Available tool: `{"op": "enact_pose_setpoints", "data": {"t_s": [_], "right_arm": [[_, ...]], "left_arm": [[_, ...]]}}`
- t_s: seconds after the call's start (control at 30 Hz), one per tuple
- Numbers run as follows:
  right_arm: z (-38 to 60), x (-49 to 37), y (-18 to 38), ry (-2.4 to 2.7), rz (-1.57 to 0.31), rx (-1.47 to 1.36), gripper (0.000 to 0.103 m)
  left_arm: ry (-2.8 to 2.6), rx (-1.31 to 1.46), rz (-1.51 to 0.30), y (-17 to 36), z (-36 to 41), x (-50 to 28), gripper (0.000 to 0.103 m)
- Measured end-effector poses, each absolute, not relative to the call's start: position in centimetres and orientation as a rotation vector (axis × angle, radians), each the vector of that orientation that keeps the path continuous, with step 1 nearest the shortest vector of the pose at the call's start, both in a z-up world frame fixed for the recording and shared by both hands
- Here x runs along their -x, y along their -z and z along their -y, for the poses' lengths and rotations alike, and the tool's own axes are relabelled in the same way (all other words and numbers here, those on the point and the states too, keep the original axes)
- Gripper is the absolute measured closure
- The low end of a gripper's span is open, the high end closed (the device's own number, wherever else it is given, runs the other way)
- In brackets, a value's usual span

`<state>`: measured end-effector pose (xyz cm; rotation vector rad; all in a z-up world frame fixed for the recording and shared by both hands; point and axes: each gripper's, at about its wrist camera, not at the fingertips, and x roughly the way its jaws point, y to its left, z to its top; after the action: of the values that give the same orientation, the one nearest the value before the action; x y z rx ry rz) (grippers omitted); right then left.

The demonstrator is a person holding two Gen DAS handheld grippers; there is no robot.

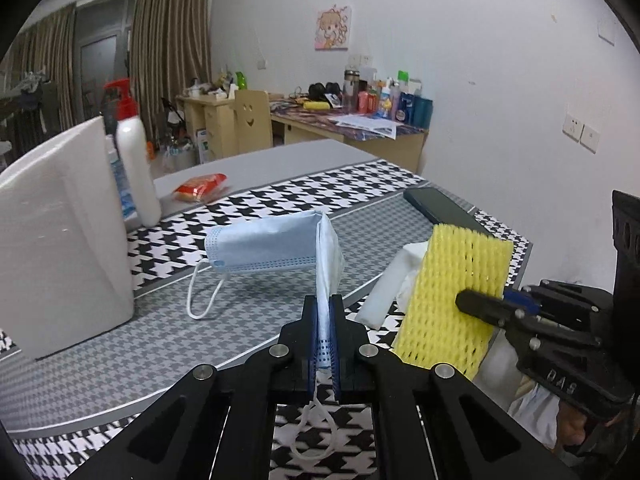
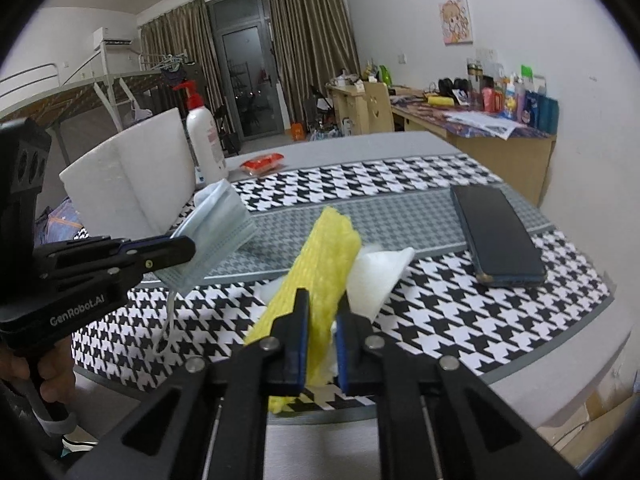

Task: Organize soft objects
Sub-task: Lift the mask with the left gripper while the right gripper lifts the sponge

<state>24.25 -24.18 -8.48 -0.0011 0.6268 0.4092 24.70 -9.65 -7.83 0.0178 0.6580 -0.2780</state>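
Clamping face mask (image 1: 276, 246) in left hand-held gripper (image 1: 325, 312) | right hand-held gripper (image 2: 322, 320) pinching yellow foam net (image 2: 324, 264)

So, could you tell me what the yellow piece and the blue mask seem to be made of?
Yellow sleeve: looks like soft foam netting, matte; its open diamond mesh suggests it. Face mask: probably thin nonwoven fabric, matte, pleated with stitched-looking edges and white elastic loops.

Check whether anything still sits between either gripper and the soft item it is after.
Nothing does. The left gripper is already shut on the blue face mask, and the right gripper is shut on the yellow foam net. A white foam piece lies beside the net, not between it and the jaws.
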Motion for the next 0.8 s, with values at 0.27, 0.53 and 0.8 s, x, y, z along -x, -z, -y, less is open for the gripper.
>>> {"op": "enact_pose_setpoints", "data": {"t_s": [0.27,0.53,0.8], "right_arm": [[21.2,-22.1,8.7,-0.401,-0.595,0.153,0.036],[21.2,-21.2,8.5,-0.371,-0.593,0.166,0.035],[19.8,-21.3,9.2,-0.429,-0.629,0.132,0.042]], "left_arm": [[0.258,0.0,-0.631,7.2,8.0,-22.8,0.097],[0.249,0.023,-0.628,7.4,6.9,-21.8,0.097],[0.242,0.033,-0.623,7.5,6.1,-21.1,0.097]]}}
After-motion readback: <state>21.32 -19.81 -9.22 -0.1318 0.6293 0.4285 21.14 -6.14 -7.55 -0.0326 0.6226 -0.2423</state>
